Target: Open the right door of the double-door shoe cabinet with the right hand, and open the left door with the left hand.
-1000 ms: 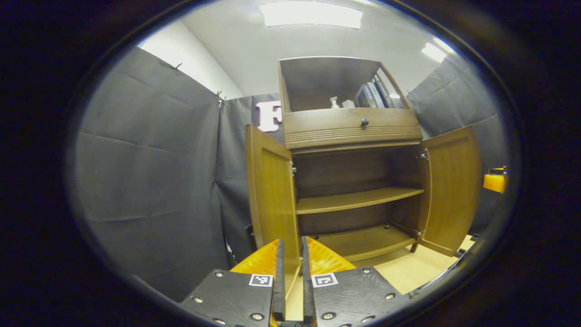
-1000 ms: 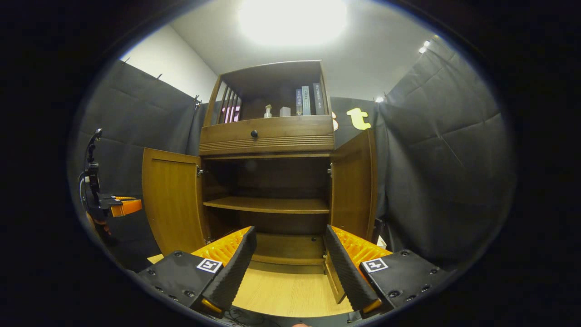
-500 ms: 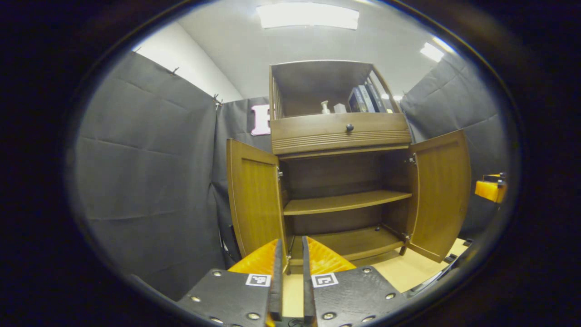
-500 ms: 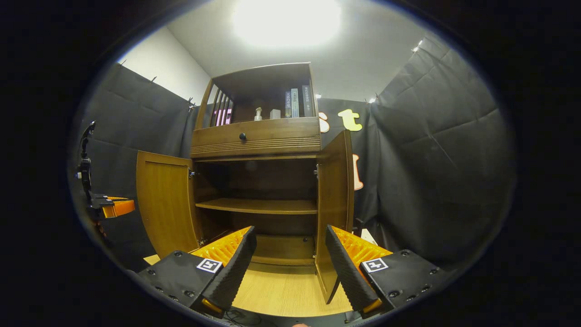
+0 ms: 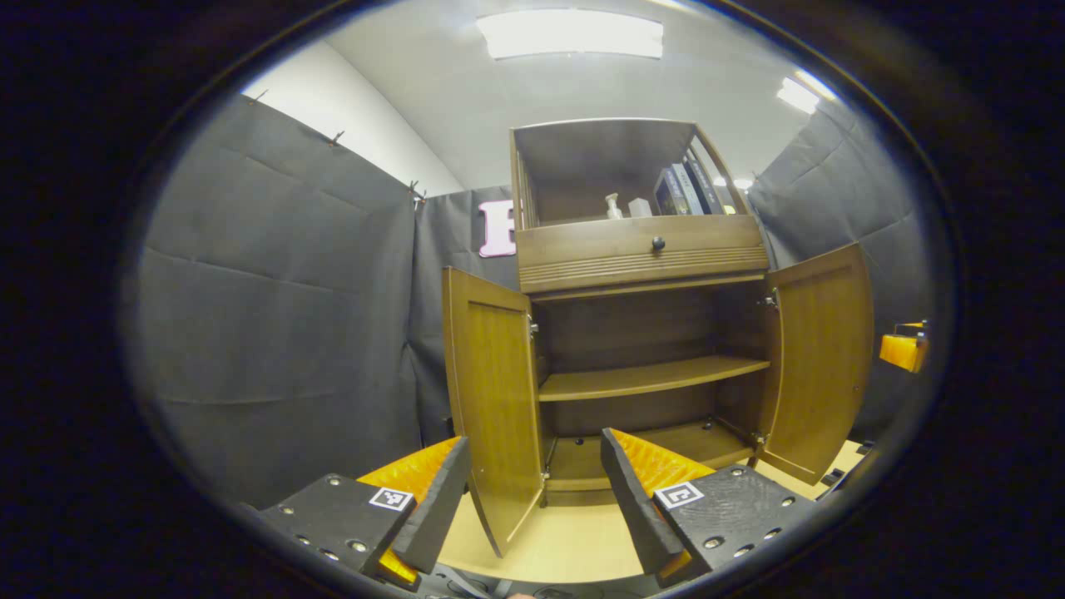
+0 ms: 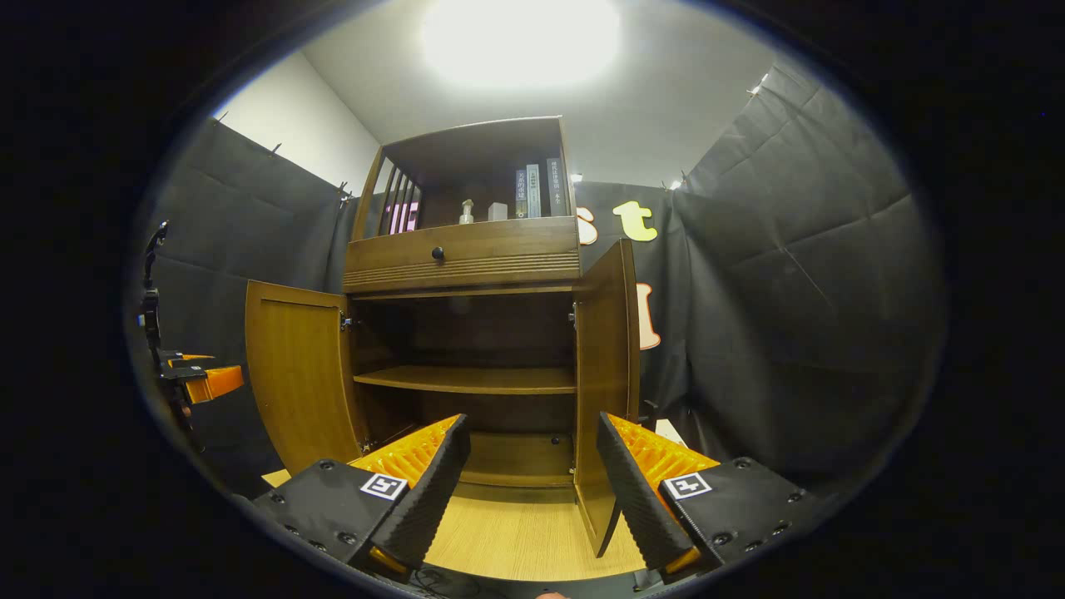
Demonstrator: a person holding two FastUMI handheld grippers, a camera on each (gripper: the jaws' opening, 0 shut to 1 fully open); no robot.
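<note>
Left hand-held gripper [image 5: 532, 499] is spread wide in my left gripper view, holding nothing; the free edge of the left door [image 5: 492, 399] stands between its fingers [image 5: 433, 507], but I can't tell if either one touches it. Right hand-held gripper [image 6: 532, 491] is also wide apart and empty in my right gripper view, with the right door [image 6: 606, 374] edge-on just beside its right finger; contact not clear.

Shoe cabinet [image 5: 641, 249] sits against the booth wall on a light wood floor [image 5: 566, 549]. Both doors are swung out, and I see the middle shelf [image 5: 649, 378] and bottom shelf bare inside. Right door shows at the far right of my left gripper view [image 5: 819, 358], left door at the left of my right gripper view [image 6: 299, 374].

Drawer with a dark knob [image 6: 438, 252] sits above the doors. Open top compartment has books [image 6: 532, 191] standing and a small bottle [image 6: 467, 210] beside them.

Left hand-held gripper also shows far left in my right gripper view [image 6: 204, 378].
</note>
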